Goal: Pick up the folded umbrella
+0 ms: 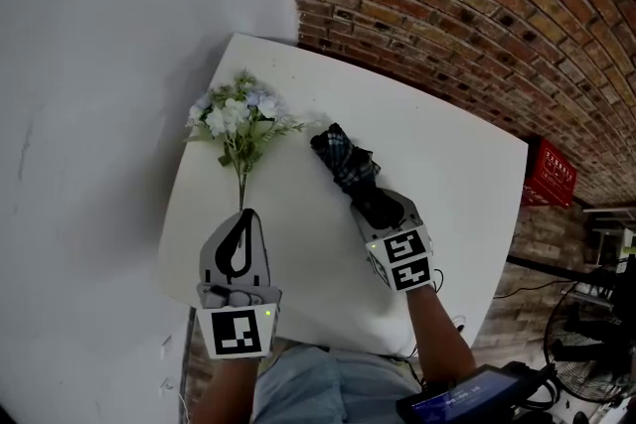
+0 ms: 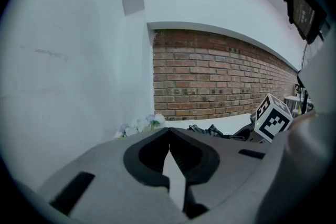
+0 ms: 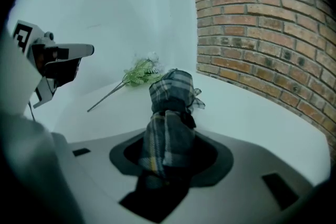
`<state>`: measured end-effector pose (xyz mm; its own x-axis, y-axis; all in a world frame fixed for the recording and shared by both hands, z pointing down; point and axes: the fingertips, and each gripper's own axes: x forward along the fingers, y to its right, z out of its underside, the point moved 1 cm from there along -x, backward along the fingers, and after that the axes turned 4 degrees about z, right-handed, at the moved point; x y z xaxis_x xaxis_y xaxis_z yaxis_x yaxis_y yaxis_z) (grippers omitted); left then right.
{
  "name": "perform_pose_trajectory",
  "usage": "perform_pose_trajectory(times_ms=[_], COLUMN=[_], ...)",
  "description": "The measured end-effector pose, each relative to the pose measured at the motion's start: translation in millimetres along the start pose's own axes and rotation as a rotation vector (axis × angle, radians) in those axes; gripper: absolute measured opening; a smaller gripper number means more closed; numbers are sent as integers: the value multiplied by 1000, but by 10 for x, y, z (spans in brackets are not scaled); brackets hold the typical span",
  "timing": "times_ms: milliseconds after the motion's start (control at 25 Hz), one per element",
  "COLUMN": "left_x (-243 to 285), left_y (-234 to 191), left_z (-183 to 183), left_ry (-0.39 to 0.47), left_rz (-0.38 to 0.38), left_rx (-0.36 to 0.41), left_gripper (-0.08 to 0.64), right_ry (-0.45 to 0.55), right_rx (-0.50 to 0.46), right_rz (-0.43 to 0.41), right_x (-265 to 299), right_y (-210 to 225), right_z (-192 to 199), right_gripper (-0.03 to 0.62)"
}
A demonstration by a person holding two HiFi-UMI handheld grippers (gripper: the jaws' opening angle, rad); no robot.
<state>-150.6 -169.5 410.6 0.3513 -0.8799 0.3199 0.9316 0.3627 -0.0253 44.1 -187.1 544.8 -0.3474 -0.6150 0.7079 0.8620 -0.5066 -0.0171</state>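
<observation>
Folded umbrella (image 1: 346, 162): lies on the white table (image 1: 457, 184), near the middle, just beside a spray of flowers (image 1: 237, 119).

Right tongs (image 1: 376, 206): closed part-way about the umbrella's near end. Plaid cloth fills the gap between the jaws and is pinched there.

Left tongs (image 1: 244, 213): jaws brought together at the tips, nothing between them. They are held by the flower stem, apart from the umbrella.

Handling, judged: light, with soft, loose cloth over a stiff core, so folds may slide under the pads. A hold is best taken where the bundle is firm, at the strap or shaft, not on slack cloth. If it is lifted from one end, the far end is expected to droop.
</observation>
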Motion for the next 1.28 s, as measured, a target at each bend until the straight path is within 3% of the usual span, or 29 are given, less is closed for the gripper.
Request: perform_pose_trajectory(times_ms=[1280], left_x=[-405], left_y=[517], left_z=[-460], left_ry=[96], left_rz=[42], left_rx=[78], left_gripper=[7], right_ry=[281], right_rx=[28], right_rz=[68], right_x=[-1077], right_y=[73], right_z=[-655], right_gripper=[189])
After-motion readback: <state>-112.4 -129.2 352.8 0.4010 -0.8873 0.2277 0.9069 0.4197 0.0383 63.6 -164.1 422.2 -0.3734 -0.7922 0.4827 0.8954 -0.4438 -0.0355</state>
